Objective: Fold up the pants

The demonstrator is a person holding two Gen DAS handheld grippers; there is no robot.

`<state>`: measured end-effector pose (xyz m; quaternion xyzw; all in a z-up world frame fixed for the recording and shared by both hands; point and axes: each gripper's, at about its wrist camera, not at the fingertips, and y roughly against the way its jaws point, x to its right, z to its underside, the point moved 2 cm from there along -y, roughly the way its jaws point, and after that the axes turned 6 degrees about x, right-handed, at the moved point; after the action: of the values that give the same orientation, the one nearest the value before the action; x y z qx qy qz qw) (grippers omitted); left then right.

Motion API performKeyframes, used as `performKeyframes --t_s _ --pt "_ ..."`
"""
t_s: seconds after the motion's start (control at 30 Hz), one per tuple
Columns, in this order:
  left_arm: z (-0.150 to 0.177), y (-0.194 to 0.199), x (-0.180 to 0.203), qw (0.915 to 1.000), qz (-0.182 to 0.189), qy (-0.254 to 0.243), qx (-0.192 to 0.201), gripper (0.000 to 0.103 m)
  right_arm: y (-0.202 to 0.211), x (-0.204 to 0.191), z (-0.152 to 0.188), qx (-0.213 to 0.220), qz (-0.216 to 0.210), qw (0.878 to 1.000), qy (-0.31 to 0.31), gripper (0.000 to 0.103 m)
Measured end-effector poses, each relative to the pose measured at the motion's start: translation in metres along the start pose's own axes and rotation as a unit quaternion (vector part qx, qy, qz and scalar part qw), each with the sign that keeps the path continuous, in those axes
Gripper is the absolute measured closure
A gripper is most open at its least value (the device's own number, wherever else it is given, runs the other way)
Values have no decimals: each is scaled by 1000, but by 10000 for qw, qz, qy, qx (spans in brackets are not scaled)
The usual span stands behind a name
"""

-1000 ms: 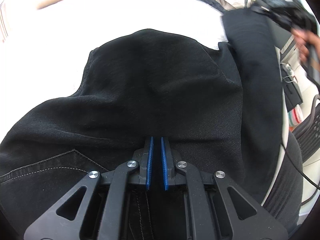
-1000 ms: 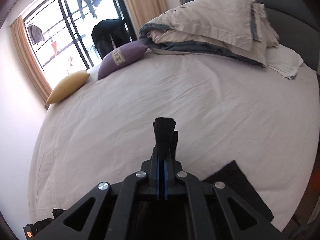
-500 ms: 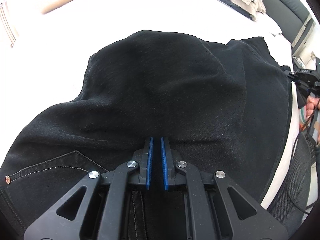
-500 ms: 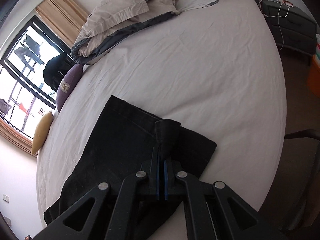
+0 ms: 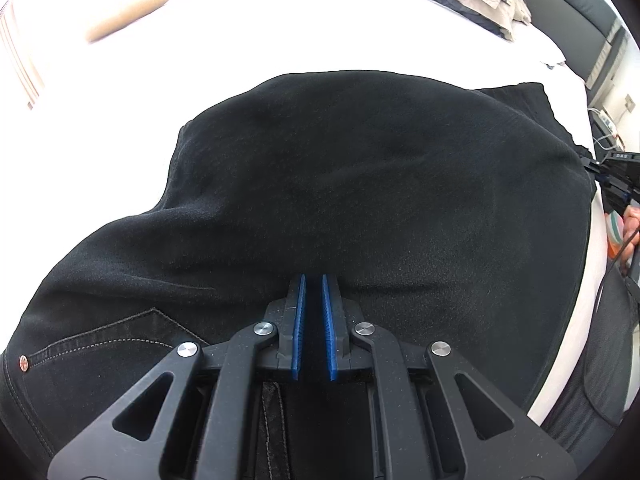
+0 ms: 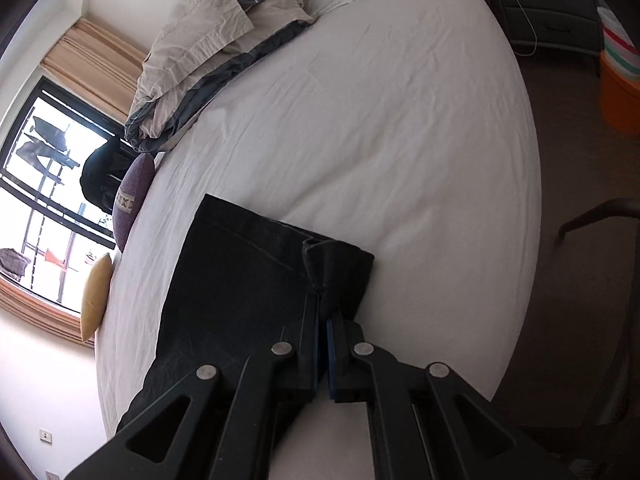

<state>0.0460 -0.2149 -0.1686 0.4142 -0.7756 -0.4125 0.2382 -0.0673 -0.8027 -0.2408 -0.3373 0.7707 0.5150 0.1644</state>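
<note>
Black pants [image 5: 360, 184] lie spread over the white bed, waist and pocket seam at the lower left of the left wrist view. My left gripper [image 5: 313, 280] pinches the black fabric near the waist between its blue pads, with a narrow gap showing. In the right wrist view the pant leg [image 6: 240, 280] lies flat on the bed. My right gripper [image 6: 322, 304] is shut on the hem end of the leg, which bunches up above the fingertips. The right gripper also shows at the right edge of the left wrist view [image 5: 612, 184].
A crumpled beige and grey duvet [image 6: 224, 28] lies at the head of the bed. A purple pillow [image 6: 132, 196] and a yellow pillow [image 6: 94, 296] lie near the window. A dark nightstand [image 6: 548, 4], an orange bin [image 6: 620, 96] and a chair [image 6: 600, 216] stand beside the bed.
My right gripper has swung the pant leg down from the air and laid it on the bed toward the right. The left gripper has kept its hold at the waist.
</note>
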Motion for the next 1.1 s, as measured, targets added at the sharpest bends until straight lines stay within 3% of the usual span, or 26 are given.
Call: performKeyframes --t_s 0.23,0.37,0.5,0.63,0.73,0.77,0.8,0.83,0.9,0.97,1.03,1.1 --pt "-2 -3 1 9999 56 81 -65 95 -1 -2 -3 7 25 10000 1 100" --pt "-2 1 -8 10000 84 48 4 94 -11 -2 -8 -185 -79 9996 174 101" --pt "2 4 -14 9999 103 -23 41 94 -24 -21 -13 -252 142 9964 791 101" --pt "5 5 -17 9999 146 44 68 94 -18 -14 -12 -274 122 9972 687 101" --pt "5 10 -22 9997 191 133 103 94 -3 -1 -19 -296 -33 9988 399 91" --pt "6 12 -24 9996 168 170 120 94 5 0 -23 -226 96 9990 361 73" --pt "6 14 -25 9996 150 206 139 94 15 -2 -27 -44 546 9974 479 60" --pt "6 14 -26 9995 137 233 155 94 27 -7 -30 209 777 9949 614 55" --pt "8 14 -27 9994 136 258 186 94 42 -30 -33 384 274 9954 828 55" --pt "9 13 -27 9994 126 259 205 94 41 -68 -22 57 -451 9911 1249 55" --pt "10 13 -30 9992 155 320 204 94 34 -108 1 -601 -1639 9731 1506 55" --pt "10 14 -33 9986 236 419 199 94 20 -137 32 -1337 -2301 9466 1817 54"
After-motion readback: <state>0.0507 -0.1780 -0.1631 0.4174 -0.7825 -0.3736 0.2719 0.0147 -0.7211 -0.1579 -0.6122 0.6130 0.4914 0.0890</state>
